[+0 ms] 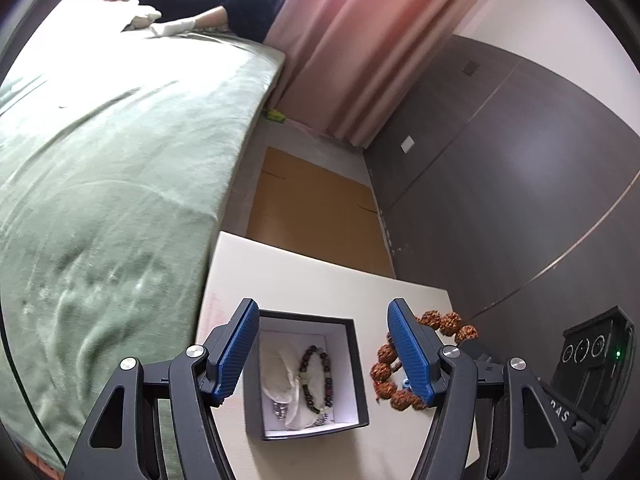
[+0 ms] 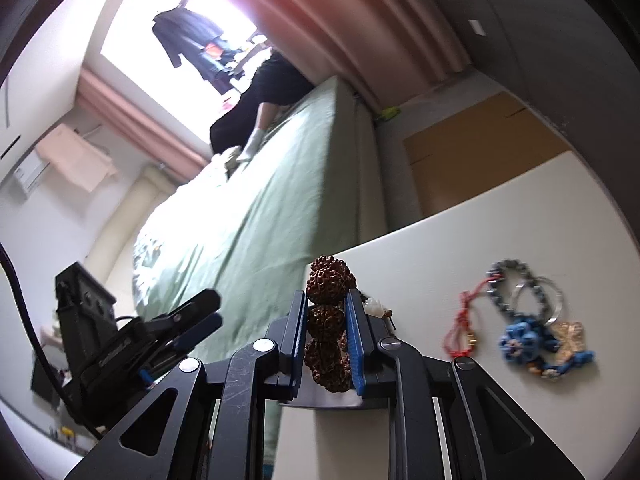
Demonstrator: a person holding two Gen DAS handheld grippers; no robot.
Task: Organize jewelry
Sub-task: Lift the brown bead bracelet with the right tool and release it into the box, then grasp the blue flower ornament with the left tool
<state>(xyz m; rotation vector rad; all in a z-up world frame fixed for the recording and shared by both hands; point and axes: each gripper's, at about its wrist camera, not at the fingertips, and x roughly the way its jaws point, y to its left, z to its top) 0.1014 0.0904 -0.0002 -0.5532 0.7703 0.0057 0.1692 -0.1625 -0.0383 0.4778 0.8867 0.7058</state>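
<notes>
A black box (image 1: 357, 364) with a white inside stands on the white table (image 1: 320, 280). In it lie a dark bead bracelet (image 1: 318, 380) and a white pouch (image 1: 280, 372). My left gripper (image 1: 323, 312) hovers over the box, open, with nothing between its blue pads (image 1: 236, 348). A bracelet of rough brown seed beads (image 1: 440, 320) hangs just right of the box. My right gripper (image 2: 326, 296) is shut on this brown bracelet (image 2: 327, 320), the beads stacked between its pads. In the right wrist view the left gripper (image 2: 200, 316) shows side-on at the left.
On the table to the right lie a red cord bracelet (image 2: 460, 324), a grey bead bracelet (image 2: 508, 280), metal rings (image 2: 538, 300) and a blue knitted charm (image 2: 520, 340). A green-covered bed (image 1: 112, 184) borders the table. A gloved person (image 1: 224, 4) leans on its far side. Cardboard (image 1: 316, 208) covers the floor.
</notes>
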